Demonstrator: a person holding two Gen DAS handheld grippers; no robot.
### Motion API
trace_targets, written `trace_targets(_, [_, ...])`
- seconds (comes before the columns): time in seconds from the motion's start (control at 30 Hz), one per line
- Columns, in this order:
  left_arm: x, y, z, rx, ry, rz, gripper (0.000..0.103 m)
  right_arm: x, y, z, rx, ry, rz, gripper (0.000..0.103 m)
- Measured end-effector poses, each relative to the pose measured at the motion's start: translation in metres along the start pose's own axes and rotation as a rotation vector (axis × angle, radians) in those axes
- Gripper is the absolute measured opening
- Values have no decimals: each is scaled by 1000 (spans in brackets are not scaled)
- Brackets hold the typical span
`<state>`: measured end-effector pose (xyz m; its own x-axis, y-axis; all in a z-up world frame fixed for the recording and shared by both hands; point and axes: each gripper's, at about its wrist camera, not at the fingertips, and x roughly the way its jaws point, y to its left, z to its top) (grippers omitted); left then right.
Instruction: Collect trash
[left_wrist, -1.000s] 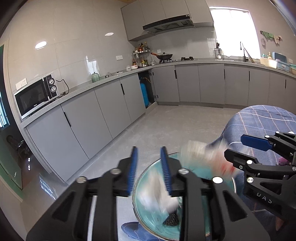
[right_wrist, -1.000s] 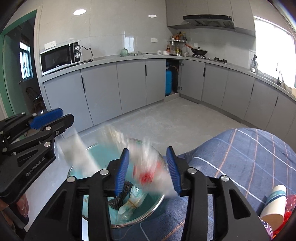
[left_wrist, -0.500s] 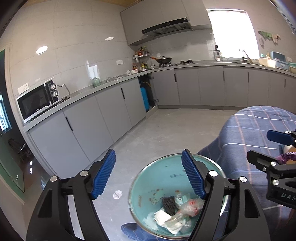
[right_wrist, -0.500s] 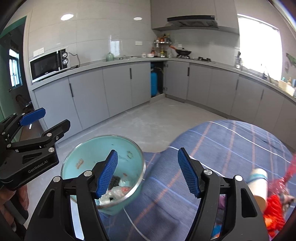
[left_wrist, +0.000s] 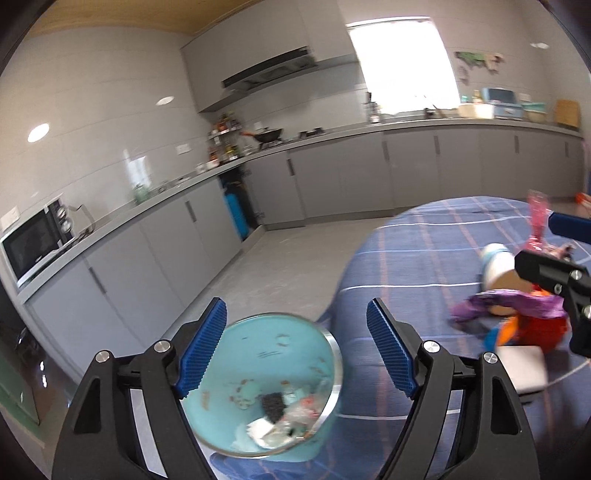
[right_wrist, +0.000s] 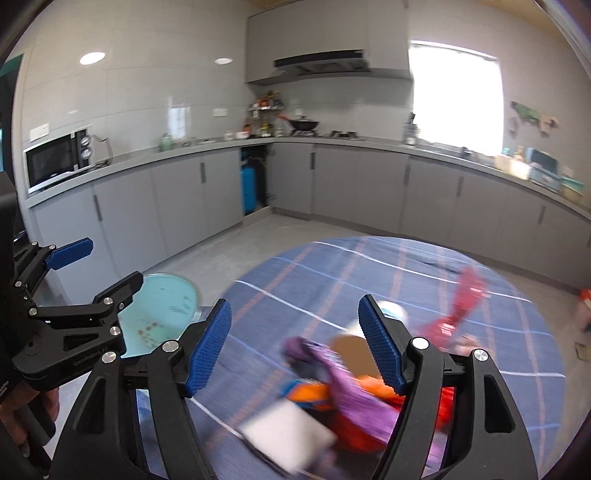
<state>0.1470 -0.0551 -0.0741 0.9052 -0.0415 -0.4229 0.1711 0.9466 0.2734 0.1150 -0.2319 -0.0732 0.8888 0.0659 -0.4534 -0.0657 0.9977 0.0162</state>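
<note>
A big round table with a blue checked cloth (right_wrist: 424, 280) sits in front of the right gripper (right_wrist: 295, 343) and off to the right of the left gripper (left_wrist: 295, 350).

A teal bin with a shiny metal rim (left_wrist: 258, 354) stands just below the left gripper, at the edge of the table. In the right wrist view the bin (right_wrist: 166, 306) shows to the left, behind the left gripper's black arm. Down in the bottom of it lie bits of trash (left_wrist: 284, 417): a white scrap, a dark lump and some clear wrapping.

A heap of trash on the table (right_wrist: 351, 391) lies right under the right gripper. It has a purple wrapper (right_wrist: 347, 380), something orange and red, a white flat piece (right_wrist: 291, 435) and a paper cup lying on its side (left_wrist: 498, 266). It is blurry, so the small parts are hard to tell. A pink-red wrapper (right_wrist: 461, 306) sticks up just past the heap.

The left gripper's blue pads (left_wrist: 203, 350) are wide apart and hold nothing. The right gripper's blue pads (right_wrist: 380, 347) are wide apart too, with nothing between them.
</note>
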Motion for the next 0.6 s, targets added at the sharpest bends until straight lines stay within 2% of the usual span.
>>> trace_targets(0.33, [-15, -65, -5, 96, -4, -84, 83, -39, -73, -39, 105, 7, -143, 71])
trace_targets(0.6, [-28, -100, 4, 117, -27, -139, 90, -58, -99, -63, 163, 14, -199, 72])
